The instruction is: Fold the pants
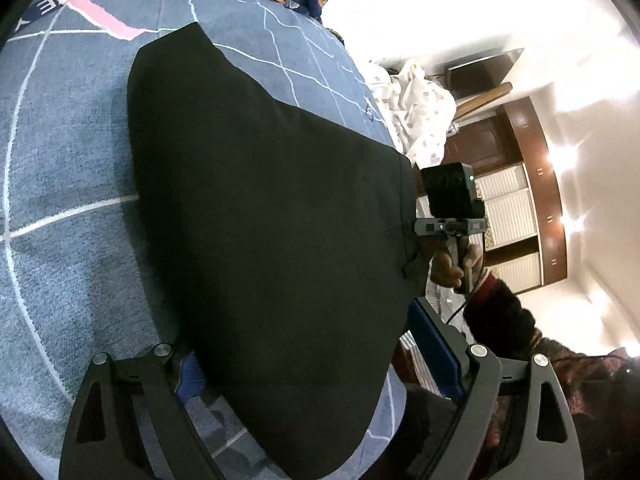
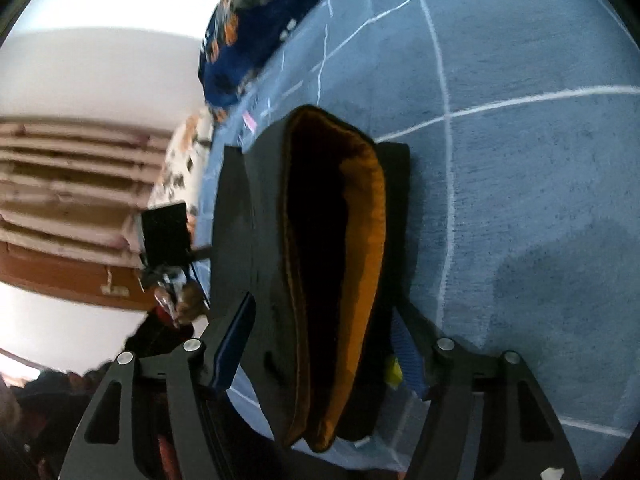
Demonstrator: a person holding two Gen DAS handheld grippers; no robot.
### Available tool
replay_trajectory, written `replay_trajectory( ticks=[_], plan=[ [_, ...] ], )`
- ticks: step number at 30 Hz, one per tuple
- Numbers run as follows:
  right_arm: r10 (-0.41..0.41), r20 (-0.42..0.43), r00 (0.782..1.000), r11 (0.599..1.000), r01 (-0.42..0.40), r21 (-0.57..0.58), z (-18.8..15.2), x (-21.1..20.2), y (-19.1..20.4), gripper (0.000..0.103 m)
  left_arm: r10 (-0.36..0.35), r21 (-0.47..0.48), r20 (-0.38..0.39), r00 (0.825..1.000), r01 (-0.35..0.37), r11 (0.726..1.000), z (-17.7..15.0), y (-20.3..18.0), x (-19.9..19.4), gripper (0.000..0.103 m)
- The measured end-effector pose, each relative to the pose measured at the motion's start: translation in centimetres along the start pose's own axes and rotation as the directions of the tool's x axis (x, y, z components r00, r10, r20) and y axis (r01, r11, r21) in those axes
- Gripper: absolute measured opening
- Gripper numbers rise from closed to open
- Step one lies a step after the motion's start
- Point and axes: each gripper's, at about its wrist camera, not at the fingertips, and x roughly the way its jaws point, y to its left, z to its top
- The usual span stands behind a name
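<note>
The left gripper (image 1: 320,364) has its fingers (image 1: 434,350) spread wide with the black pants (image 1: 260,208) lying between them, pads not pressing. The right gripper (image 2: 320,344) likewise straddles the waistband's orange lining (image 2: 360,240), fingers apart. The pants lie on the blue-grey bed cover (image 1: 60,168), long axis running away from both grippers, which are equally near.

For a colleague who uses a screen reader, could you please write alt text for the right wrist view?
Black pants with an orange lining lie on a blue-grey bedspread with white lines, their open waistband between the fingers of the right gripper, whose pads do not visibly press it. At left, a hand holds the left gripper at the pants' far edge.
</note>
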Motion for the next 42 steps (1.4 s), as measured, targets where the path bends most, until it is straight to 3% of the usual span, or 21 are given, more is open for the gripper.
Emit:
replay_trajectory(
  ticks=[4, 7, 9, 11, 13, 16, 18, 19, 20, 21, 23, 27, 30, 34, 42],
  plan=[
    [-0.003, -0.015, 1.0, 0.998, 0.002, -0.057, -0.2, 0.9, 1.0, 0.067, 0.012, 0.007, 0.013, 1.0, -0.012, 1.0, -0.1, -0.8, 0.7, 0.087],
    [-0.009, -0.009, 1.0, 0.993, 0.008, -0.12, -0.3, 1.7, 1.9, 0.067, 0.061, 0.058, -0.001, 0.998, -0.06, 0.996, -0.6, -1.8, 1.5, 0.087],
    [0.009, -0.003, 1.0, 0.994, -0.009, -0.108, -0.6, 1.3, 1.2, 0.062, 0.093, 0.079, -0.02, 0.995, -0.091, 0.993, -0.8, -1.8, 1.5, 0.082],
    [0.013, -0.001, 1.0, 0.997, -0.013, -0.08, -0.5, 0.9, 0.2, 0.051, 0.091, 0.069, -0.021, 0.996, -0.089, 0.994, -0.7, -1.5, 1.4, 0.078],
    [0.056, 0.007, 0.998, 0.998, -0.056, -0.036, -0.1, 0.6, -0.7, 0.051, 0.078, 0.054, -0.021, 0.997, -0.077, 0.996, -0.6, -1.5, 1.4, 0.078],
    [0.047, 0.017, 0.999, 0.996, -0.045, -0.072, -0.1, 1.4, 0.4, 0.056, 0.097, 0.08, -0.012, 0.995, -0.095, 0.992, -0.7, -2.1, 2.2, 0.077],
    [0.033, 0.028, 0.999, 0.996, -0.03, -0.088, 0.0, 2.2, 1.2, 0.055, 0.135, 0.104, 0.003, 0.991, -0.134, 0.985, -0.8, -2.5, 2.8, 0.065],
    [0.029, 0.035, 0.999, 0.995, -0.025, -0.092, 0.1, 2.4, 1.5, 0.053, 0.161, 0.108, 0.02, 0.987, -0.162, 0.981, -0.9, -2.6, 2.9, 0.051],
    [0.013, 0.046, 0.999, 0.995, -0.008, -0.095, 0.2, 2.8, 1.7, 0.042, 0.2, 0.099, 0.048, 0.979, -0.204, 0.974, -1.1, -2.4, 2.9, 0.036],
    [-0.012, 0.054, 0.998, 0.995, 0.017, -0.095, 0.1, 3.1, 1.7, 0.034, 0.205, 0.077, 0.066, 0.976, -0.21, 0.975, -1.2, -2.2, 2.8, 0.034],
    [-0.009, 0.086, 0.996, 0.997, 0.015, -0.079, -0.3, 3.1, 1.7, 0.032, 0.206, 0.035, 0.084, 0.975, -0.209, 0.977, -1.3, -2.0, 2.8, 0.028],
    [-0.017, 0.144, 0.99, 0.997, 0.027, -0.067, -1.0, 2.7, 2.4, 0.027, 0.292, 0.068, 0.118, 0.949, -0.301, 0.951, -1.7, -3.9, 2.9, 0.023],
    [0.022, 0.189, 0.982, 0.998, -0.011, -0.058, -1.4, 2.2, 3.1, 0.024, 0.326, 0.082, 0.142, 0.935, -0.339, 0.937, -1.8, -5.0, 2.7, 0.021],
    [0.049, 0.219, 0.974, 0.998, -0.038, -0.054, -1.8, 2.4, 4.0, 0.024, 0.397, 0.125, 0.176, 0.901, -0.421, 0.899, -2.4, -6.8, 2.2, 0.021],
    [0.104, 0.257, 0.961, 0.994, -0.091, -0.061, -1.5, 4.4, 6.6, 0.024, 0.523, 0.147, 0.262, 0.811, -0.569, 0.809, -4.0, -9.2, 0.0, 0.021]
  ],
)
